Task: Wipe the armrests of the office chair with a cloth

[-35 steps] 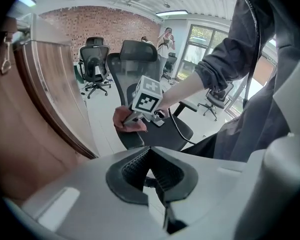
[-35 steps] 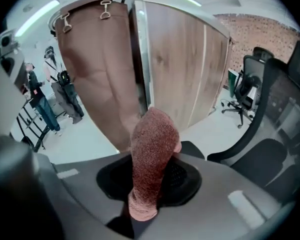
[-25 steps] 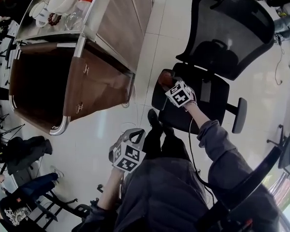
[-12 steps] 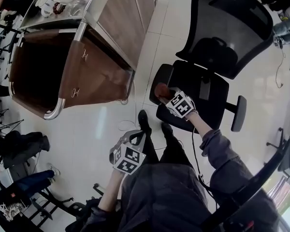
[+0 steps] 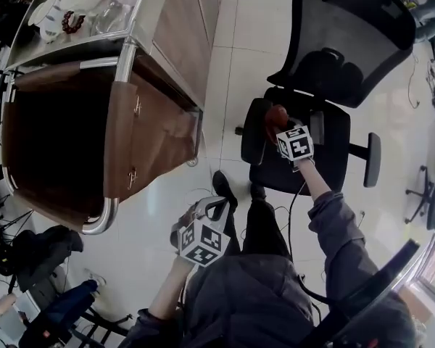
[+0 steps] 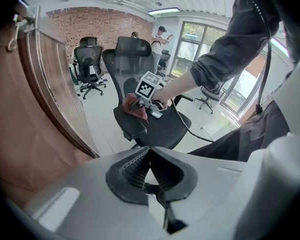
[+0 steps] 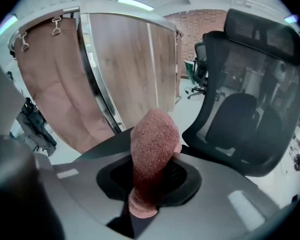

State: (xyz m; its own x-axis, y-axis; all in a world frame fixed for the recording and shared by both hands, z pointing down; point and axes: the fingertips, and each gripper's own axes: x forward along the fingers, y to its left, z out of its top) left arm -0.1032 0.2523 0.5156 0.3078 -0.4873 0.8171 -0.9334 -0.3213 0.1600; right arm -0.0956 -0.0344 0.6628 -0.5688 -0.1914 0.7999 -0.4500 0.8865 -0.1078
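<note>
Looks to me like you're right at the start of the actual wiping. Your right gripper (image 7: 151, 180) is clamped on the cloth (image 7: 153, 134), which sticks up out of the jaws in a fat reddish wad. In the head view that wad sits over the chair (image 5: 348, 42), just beside the armrest (image 5: 251, 142) on the cabinet (image 5: 167, 64) side. I can't tell from any view whether the cloth is actually touching the pad or hanging a bit above it. The left gripper view puts it right at the pad's edge, but that's as far as I'd go. Your left gripper (image 6: 149, 156) is down low by your legs, jaws closed together with nothing in them, well apart from the chair, so it's doing nothing for the job right now. Next move as I read it: bring the cloth down flat on that pad and drag it along the length, pressing enough that the wad spreads instead of skimming. Office chairs like to swivel or roll when pushed sideways, so I'd press down rather than across. The other armrest (image 5: 373, 158) is across the seat, so that one comes after.
</note>
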